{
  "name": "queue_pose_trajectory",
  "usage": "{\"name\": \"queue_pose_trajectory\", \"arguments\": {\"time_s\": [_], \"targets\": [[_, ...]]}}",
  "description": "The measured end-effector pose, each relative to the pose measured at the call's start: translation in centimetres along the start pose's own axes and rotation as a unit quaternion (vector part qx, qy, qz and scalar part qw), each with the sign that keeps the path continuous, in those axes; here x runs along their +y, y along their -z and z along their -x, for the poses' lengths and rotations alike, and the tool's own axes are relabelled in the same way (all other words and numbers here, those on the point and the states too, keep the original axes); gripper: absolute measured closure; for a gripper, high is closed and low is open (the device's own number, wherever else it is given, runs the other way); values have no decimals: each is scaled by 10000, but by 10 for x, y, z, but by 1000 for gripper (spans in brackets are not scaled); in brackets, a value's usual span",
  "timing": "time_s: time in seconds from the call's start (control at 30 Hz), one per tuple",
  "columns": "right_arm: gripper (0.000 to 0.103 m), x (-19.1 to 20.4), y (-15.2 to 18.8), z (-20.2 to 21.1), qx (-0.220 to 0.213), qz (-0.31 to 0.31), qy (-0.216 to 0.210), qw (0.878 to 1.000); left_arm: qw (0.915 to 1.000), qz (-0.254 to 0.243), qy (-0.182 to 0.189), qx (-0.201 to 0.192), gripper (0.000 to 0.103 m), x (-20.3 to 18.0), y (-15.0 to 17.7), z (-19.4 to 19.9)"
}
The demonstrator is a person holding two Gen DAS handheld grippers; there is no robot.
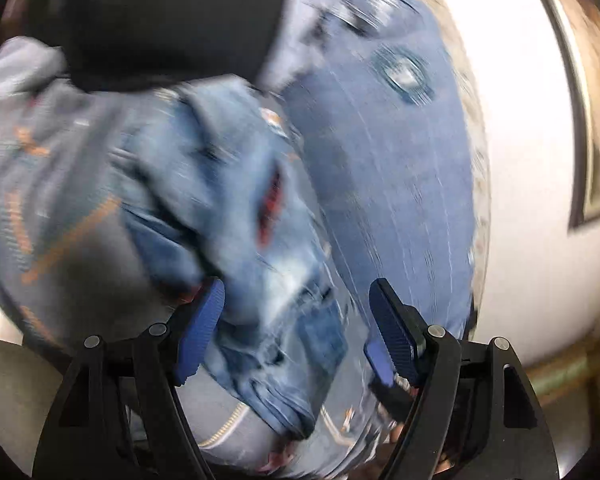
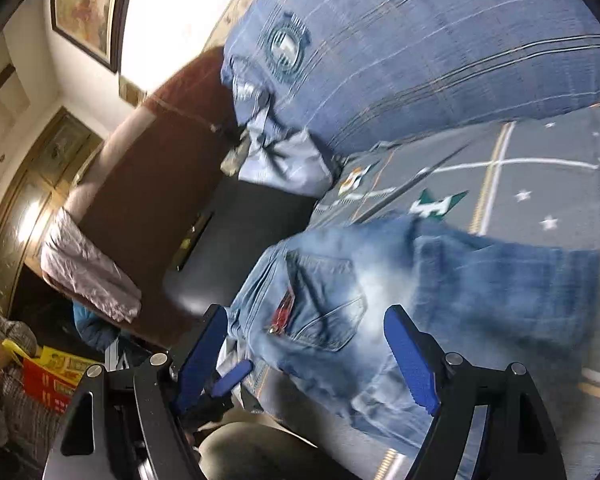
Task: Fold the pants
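Both tongs stand wide with nothing pinched.

Left wrist view: the left gripper (image 1: pixel 296 328) has its blue pads spread, and the jeans (image 1: pixel 236 208) lie bunched ahead of and between them, the cloth passing through the gap; the blur hides whether it brushes a pad, but neither presses on it. A striped blue pillow (image 1: pixel 388 168) sits beyond the right pad, and a grey patterned bedspread (image 1: pixel 40 168) runs off past the left one.

Right wrist view: the right gripper (image 2: pixel 304 356) is likewise spread. The jeans (image 2: pixel 380 280) lie just ahead of it, a back pocket (image 2: pixel 324 304) facing up between the pads and a leg folded across toward the right. The bedspread (image 2: pixel 520 168) shows beyond, the pillow (image 2: pixel 420 40) farther still.

Denim like this should be fairly heavy and limp, with stiffer seams. It will sag and drag, not slide. The waistband or a hem edge, where layers stack thick, looks the surest place to pinch.
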State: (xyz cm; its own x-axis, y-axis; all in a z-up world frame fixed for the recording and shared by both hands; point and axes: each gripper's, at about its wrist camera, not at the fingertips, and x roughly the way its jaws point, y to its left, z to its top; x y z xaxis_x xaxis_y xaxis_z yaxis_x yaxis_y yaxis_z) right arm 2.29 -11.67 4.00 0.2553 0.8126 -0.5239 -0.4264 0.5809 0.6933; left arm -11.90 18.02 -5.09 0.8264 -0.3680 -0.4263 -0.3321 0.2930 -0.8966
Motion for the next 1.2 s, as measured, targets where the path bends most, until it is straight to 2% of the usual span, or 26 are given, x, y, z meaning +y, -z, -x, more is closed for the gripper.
{"name": "queue_pose_trajectory", "arguments": {"time_s": [0.07, 0.2, 0.33, 0.43, 0.57, 0.7, 0.77, 0.8, 0.83, 0.9, 0.97, 1.03, 1.07, 1.1, 1.2], "targets": [[24, 7, 4, -17, 118, 44, -9, 9999, 9995, 311, -53, -34, 28, 16, -9, 2], [24, 10, 6, -48, 326, -14, -119, 9994, 9957, 865, -246, 213, 28, 44, -23, -9], [24, 13, 8, -75, 547, -54, -261, 9981, 9940, 990, -366, 275, 28, 58, -29, -19], [24, 14, 9, -88, 636, -14, -225, 9977, 9897, 1306, -388, 445, 28, 65, -31, -35], [24, 12, 3, -101, 746, -87, -261, 9968, 9893, 1300, -446, 496, 28, 65, -36, -48], [24, 13, -4, -111, 756, -118, -380, 9963, 9914, 1235, -387, 215, 28, 64, -46, -50], [24, 14, -6, -118, 797, -145, -463, 9956, 9910, 1257, -442, 125, 43, 64, -49, -53], [25, 13, -7, -122, 834, -152, -463, 9953, 9917, 1133, -600, 71, 69, 63, -47, -51], [25, 13, -7, -124, 867, -166, -445, 9951, 9928, 912, -772, 40, 80, 54, -44, -52], [25, 17, -13, -129, 965, -167, -436, 9942, 9951, 214, -961, -104, 86, 29, -36, -51], [25, 25, -21, -130, 1034, -63, -458, 9936, 9904, -784, -1098, -305, 87, -7, -24, -49], [25, 35, -32, -125, 1065, 72, -446, 9933, 9747, -1780, -1275, -459, 88, -40, -3, -51], [25, 41, -38, -121, 1087, 133, -481, 9928, 9636, -2247, -1354, -511, 88, -53, 10, -53], [25, 45, -42, -116, 1113, 188, -530, 9922, 9566, -2521, -1367, -514, 88, -61, 19, -55], [25, 53, -52, -97, 1149, 391, -635, 9906, 9281, -3385, -1449, -556, 88, -84, 48, -62]]}}
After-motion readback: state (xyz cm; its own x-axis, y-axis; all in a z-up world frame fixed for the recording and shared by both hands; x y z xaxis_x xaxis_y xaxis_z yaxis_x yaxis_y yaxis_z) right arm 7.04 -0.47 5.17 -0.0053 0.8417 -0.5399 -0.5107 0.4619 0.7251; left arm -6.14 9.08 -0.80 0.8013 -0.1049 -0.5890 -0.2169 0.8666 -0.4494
